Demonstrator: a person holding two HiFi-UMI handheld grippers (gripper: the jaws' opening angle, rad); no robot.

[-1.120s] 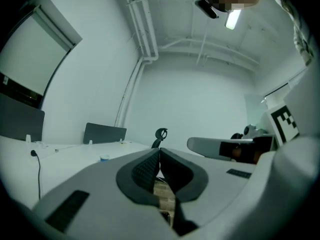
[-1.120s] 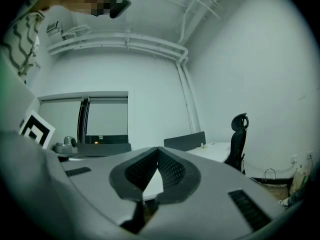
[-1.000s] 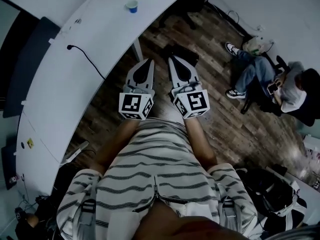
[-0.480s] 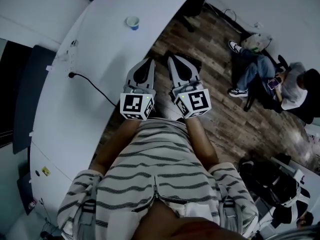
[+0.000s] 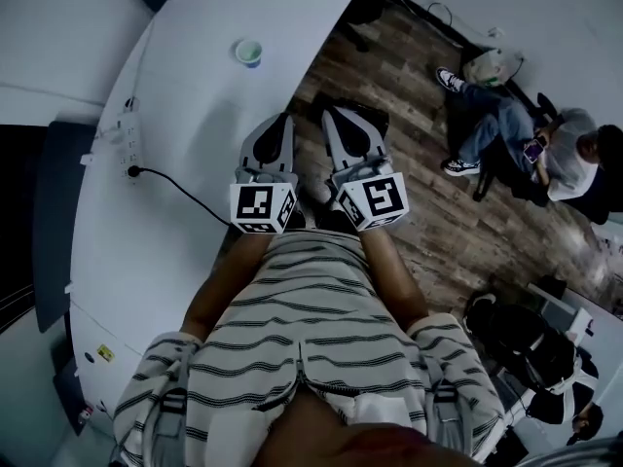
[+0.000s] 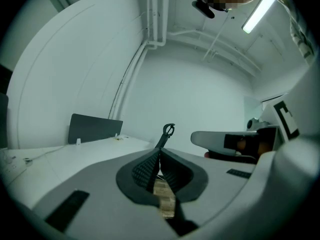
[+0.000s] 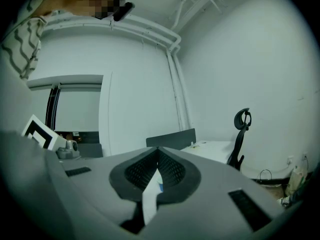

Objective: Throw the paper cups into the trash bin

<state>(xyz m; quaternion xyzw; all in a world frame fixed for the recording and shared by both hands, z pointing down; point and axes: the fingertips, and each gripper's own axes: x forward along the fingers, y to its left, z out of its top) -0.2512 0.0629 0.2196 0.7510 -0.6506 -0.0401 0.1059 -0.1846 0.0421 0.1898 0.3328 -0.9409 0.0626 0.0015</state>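
While the left gripper (image 5: 284, 121) and right gripper (image 5: 329, 115) hover empty, jaws together, 1 paper cup (image 5: 248, 53) stands on the counter (image 5: 180, 105) near its edge, probably light and crushable, best pinched gently across its rim.

Head view down; tool views level, sharing table (image 5: 195, 115).

Dim, bluish pictures (ceiling tube (image 6: 260, 11) glaring overhead), fisheye bending and dark corners
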